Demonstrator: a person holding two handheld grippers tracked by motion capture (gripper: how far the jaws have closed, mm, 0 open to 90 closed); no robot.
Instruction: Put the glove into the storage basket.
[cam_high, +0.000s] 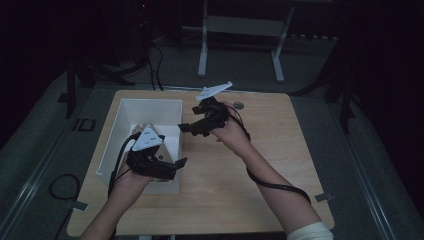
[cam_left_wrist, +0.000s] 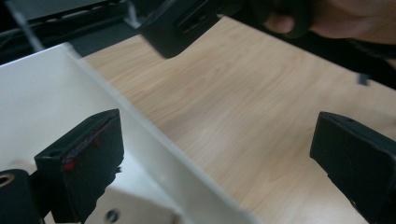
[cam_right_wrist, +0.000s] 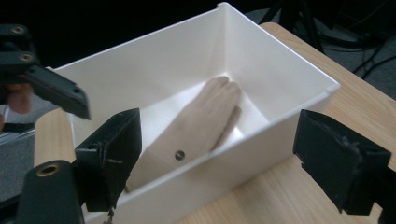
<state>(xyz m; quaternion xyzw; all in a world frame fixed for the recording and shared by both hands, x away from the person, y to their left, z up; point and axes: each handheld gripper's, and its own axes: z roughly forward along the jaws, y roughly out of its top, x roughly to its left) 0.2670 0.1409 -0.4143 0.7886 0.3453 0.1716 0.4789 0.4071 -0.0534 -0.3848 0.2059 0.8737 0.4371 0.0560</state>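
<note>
Fingers of both the left gripper (cam_high: 172, 162) and right gripper (cam_high: 189, 127) are standing apart, gripping nothing. The wooden hand (cam_right_wrist: 201, 122) is lying inside the white bin (cam_right_wrist: 275, 60); seemingly stiff, light, best gripped at the wrist.

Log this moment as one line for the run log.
left gripper: open, nothing held | right gripper: open, nothing held | wooden hand: lying in white box | both grippers above table
</note>
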